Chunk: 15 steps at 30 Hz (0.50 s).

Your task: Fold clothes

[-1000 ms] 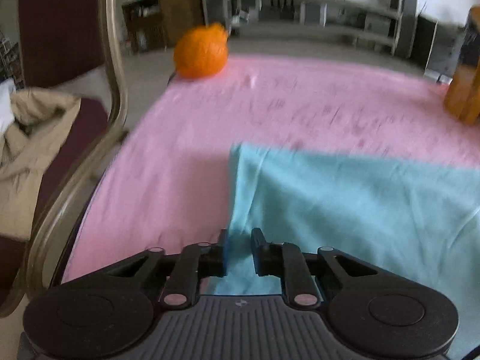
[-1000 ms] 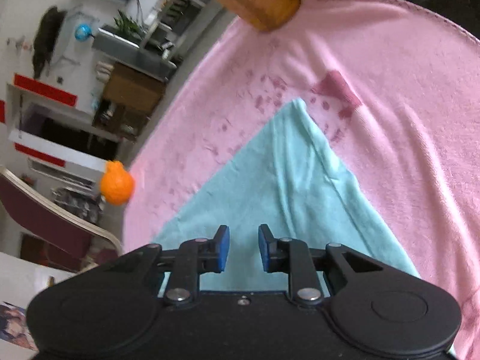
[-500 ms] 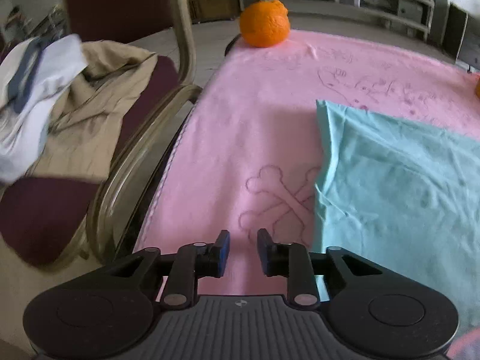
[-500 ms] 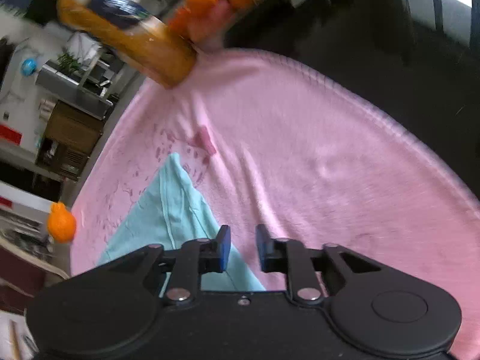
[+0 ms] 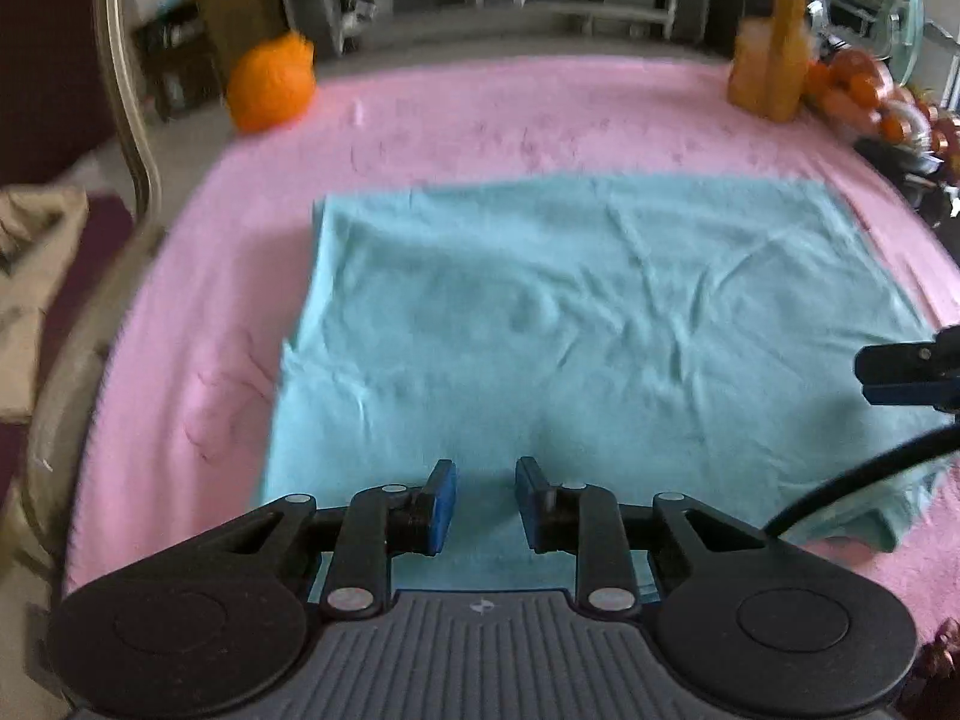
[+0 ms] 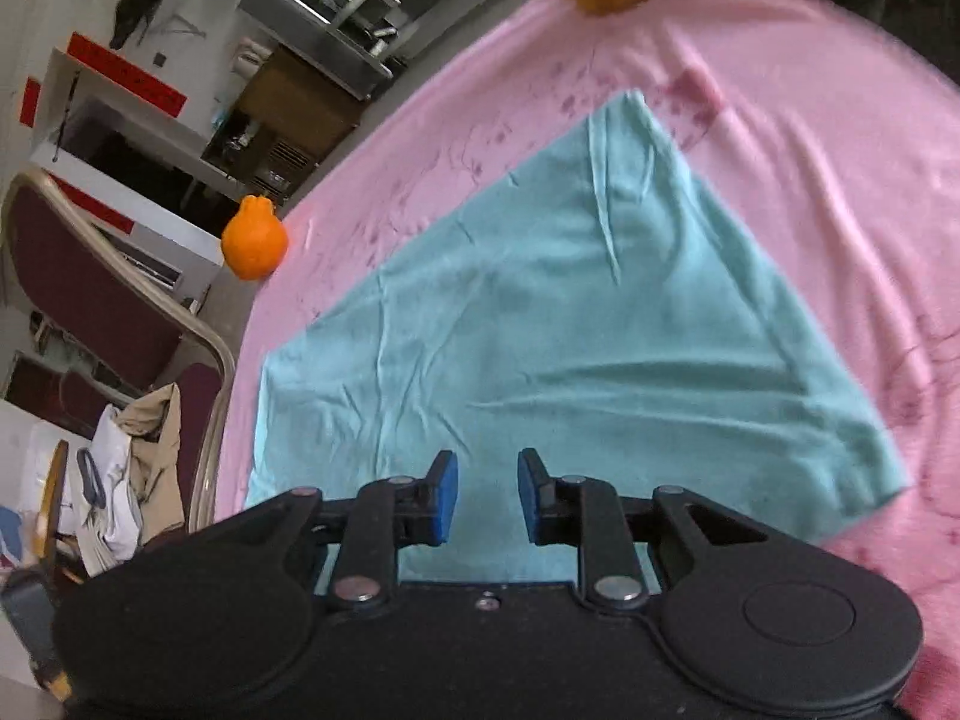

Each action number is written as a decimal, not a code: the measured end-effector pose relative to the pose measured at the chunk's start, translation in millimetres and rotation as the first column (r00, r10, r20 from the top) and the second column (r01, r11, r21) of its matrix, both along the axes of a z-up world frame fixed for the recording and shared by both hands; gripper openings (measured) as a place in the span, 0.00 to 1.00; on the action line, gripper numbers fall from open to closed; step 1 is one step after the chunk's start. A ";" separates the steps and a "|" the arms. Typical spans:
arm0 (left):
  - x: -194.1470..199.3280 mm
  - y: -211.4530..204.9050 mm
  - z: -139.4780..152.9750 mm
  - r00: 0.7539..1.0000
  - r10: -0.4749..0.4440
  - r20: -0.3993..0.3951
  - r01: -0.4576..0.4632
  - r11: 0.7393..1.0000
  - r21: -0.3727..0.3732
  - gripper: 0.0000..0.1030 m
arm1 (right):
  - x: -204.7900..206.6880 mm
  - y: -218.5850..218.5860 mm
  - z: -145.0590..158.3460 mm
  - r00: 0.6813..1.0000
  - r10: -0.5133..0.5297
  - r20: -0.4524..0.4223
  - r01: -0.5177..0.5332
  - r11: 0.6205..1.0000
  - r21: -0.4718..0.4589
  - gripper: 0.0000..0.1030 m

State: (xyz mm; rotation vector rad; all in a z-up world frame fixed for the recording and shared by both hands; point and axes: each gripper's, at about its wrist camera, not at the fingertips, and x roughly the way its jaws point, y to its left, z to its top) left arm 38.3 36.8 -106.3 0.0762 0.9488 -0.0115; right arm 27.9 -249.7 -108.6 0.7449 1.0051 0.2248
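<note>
A teal garment (image 5: 570, 324) lies folded flat as a rough rectangle on the pink cloth (image 5: 480, 114); it also shows in the right wrist view (image 6: 570, 330). My left gripper (image 5: 485, 507) is open and empty, hovering over the garment's near edge. My right gripper (image 6: 487, 495) is open and empty above the garment's near edge. The right gripper's fingers (image 5: 900, 372) show at the right edge of the left wrist view, over the garment's right side.
An orange fruit (image 5: 271, 84) sits at the far left of the pink cloth (image 6: 810, 150). A yellow bottle (image 5: 771, 60) and a fruit pile (image 5: 864, 96) stand far right. A chair (image 5: 129, 120) with heaped clothes (image 6: 132, 468) stands to the left.
The left gripper let go of the garment's corner, swung out left over the pink cloth, then came back over the garment. The right gripper swung away to the right and returned. Both stay open.
</note>
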 end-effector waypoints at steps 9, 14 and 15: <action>-35.2 21.9 14.5 0.998 0.067 -0.009 -0.066 0.997 0.036 0.26 | -32.2 -33.9 2.2 0.992 -0.122 -0.034 0.121 0.992 -0.033 0.21; -41.6 33.7 28.5 0.992 0.116 0.059 -0.113 0.992 -0.053 0.27 | -84.6 -61.2 26.5 0.970 -0.215 0.117 0.212 0.976 0.040 0.34; -38.9 29.9 26.1 0.993 0.112 0.047 -0.110 0.993 -0.044 0.27 | -90.6 -63.4 20.9 0.971 -0.222 0.093 0.215 0.974 0.076 0.36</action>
